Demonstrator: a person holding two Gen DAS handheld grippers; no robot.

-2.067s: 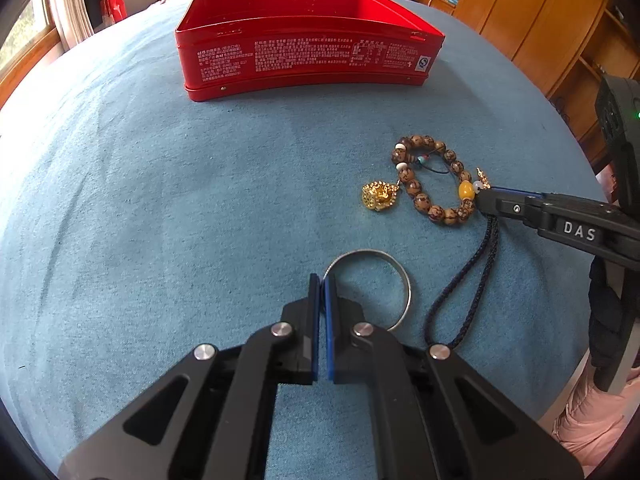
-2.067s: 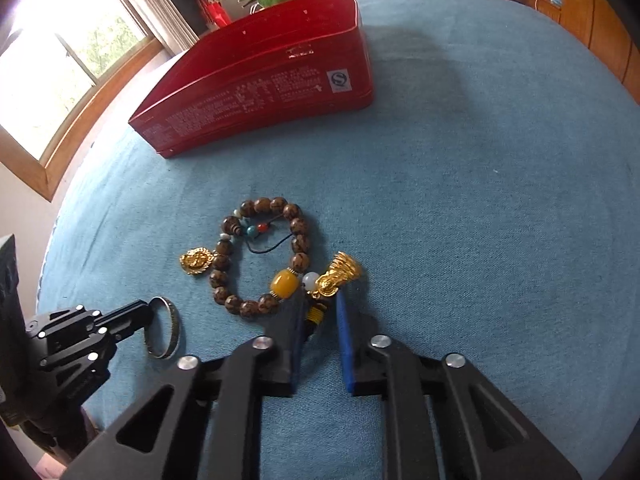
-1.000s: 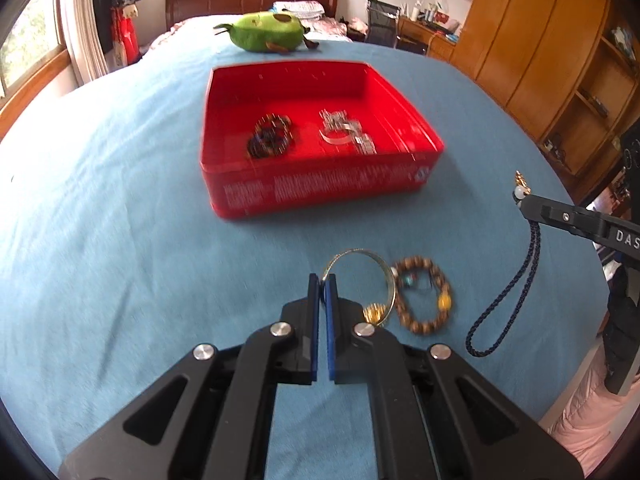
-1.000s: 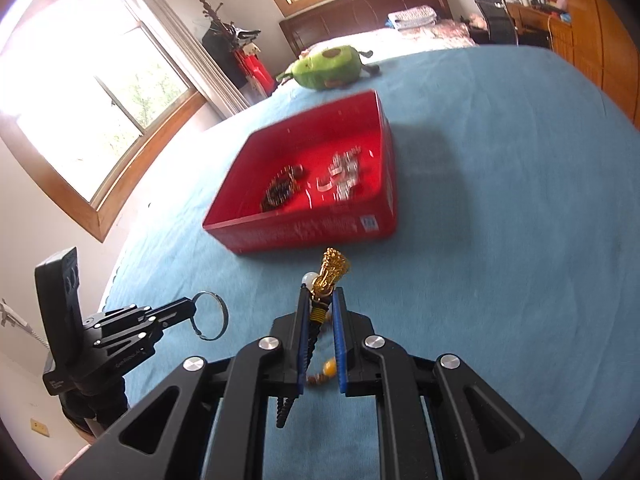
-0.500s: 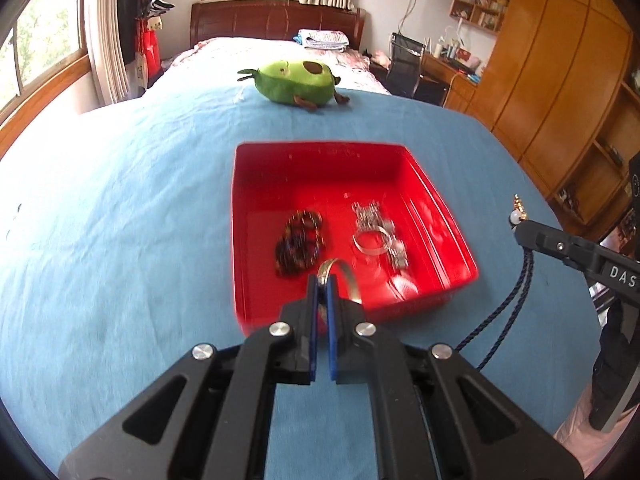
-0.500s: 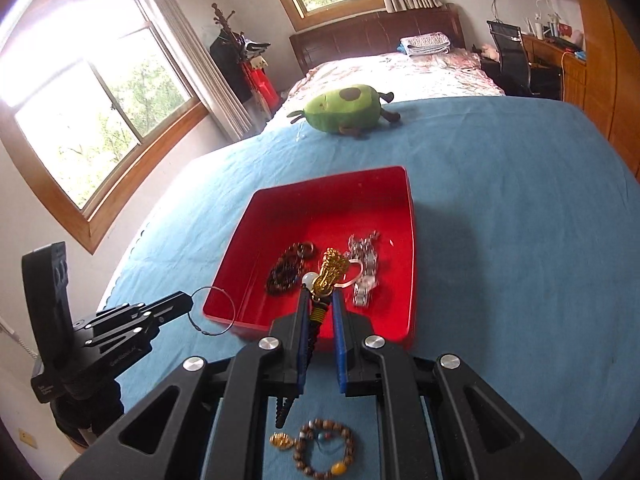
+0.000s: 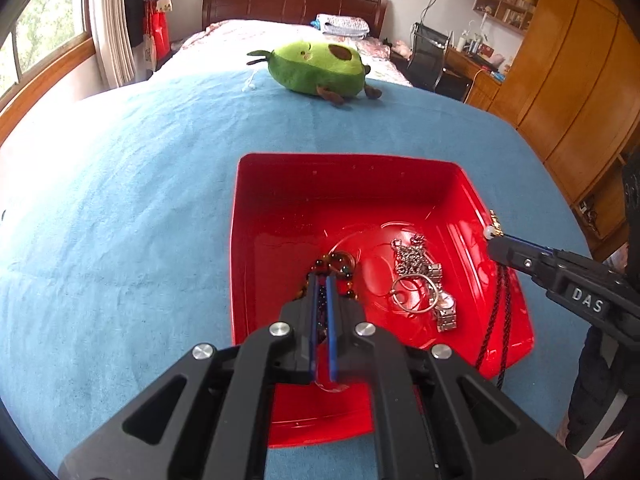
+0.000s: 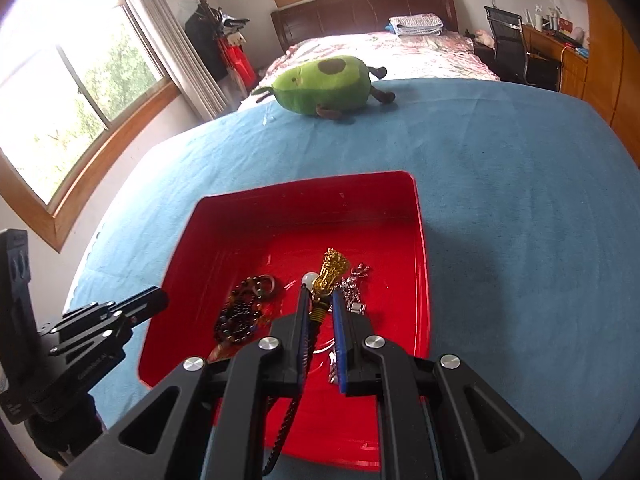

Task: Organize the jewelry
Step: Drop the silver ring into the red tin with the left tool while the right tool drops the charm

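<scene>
The red tray [image 7: 236, 240] lies on the blue cloth, directly under both grippers. My left gripper [image 7: 322, 278] hovers over the tray's left half, shut on a thin silver bangle [image 7: 332, 387]. Only a short arc of the bangle shows, below the pads. My right gripper [image 8: 320, 296] is shut on a dark cord necklace [image 8: 288, 420] just behind its gold charm [image 8: 330, 270] and white bead. The cord hangs down over the tray's near right edge [image 7: 500, 312]. In the tray lie a dark bead bracelet [image 8: 240, 312] and a silver chain with a watch [image 7: 440, 304].
A green avocado plush [image 7: 316, 66] sits at the far edge of the blue cloth [image 7: 120, 200]. Wooden cupboards [image 7: 580, 80] stand on the right, a window on the left and a bed behind.
Both grippers lifted off the cloth with the bangle and the cord necklace and moved forward over the red tray. The wooden bead bracelet and the small gold piece dropped out of view.
</scene>
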